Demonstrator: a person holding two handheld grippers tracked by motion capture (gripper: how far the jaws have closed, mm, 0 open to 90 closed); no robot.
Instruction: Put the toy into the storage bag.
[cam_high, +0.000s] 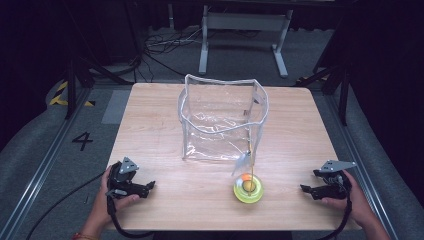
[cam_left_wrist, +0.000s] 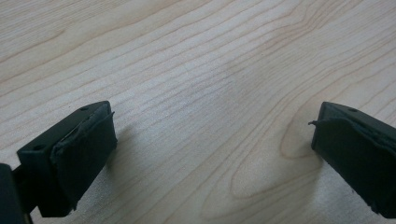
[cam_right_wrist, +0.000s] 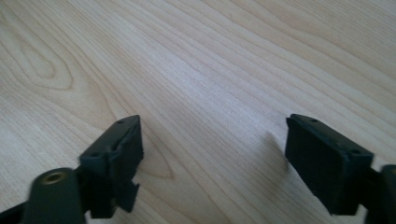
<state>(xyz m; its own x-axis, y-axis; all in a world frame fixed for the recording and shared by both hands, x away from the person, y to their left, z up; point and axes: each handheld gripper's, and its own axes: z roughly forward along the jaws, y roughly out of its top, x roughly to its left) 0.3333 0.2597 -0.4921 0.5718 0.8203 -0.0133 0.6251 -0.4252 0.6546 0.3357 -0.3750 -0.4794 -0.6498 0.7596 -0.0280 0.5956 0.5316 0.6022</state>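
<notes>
The work in hand looks like getting the small yellow-green ring-shaped plastic toy with an orange ball at its centre into the clear soft plastic bag with white-trimmed rim. The toy lies near the front edge of the light wooden table, a little right of its middle, just in front of the bag's front right corner; a thin stick or cord rises from it toward the bag. The bag stands upright and open-mouthed at the table's centre.

To do this well, the nearer right gripper should probably come in low and level from the side, straddle the ring's rim rather than the ball, and close gently, while the left gripper steadies the floppy bag rim so the mouth stays wide.

Both grippers rest by the front corners, held low in the person's hands and pointing inward toward each other. Each has its jaws spread wide over bare wood, with nothing between them, as both gripper views show.
</notes>
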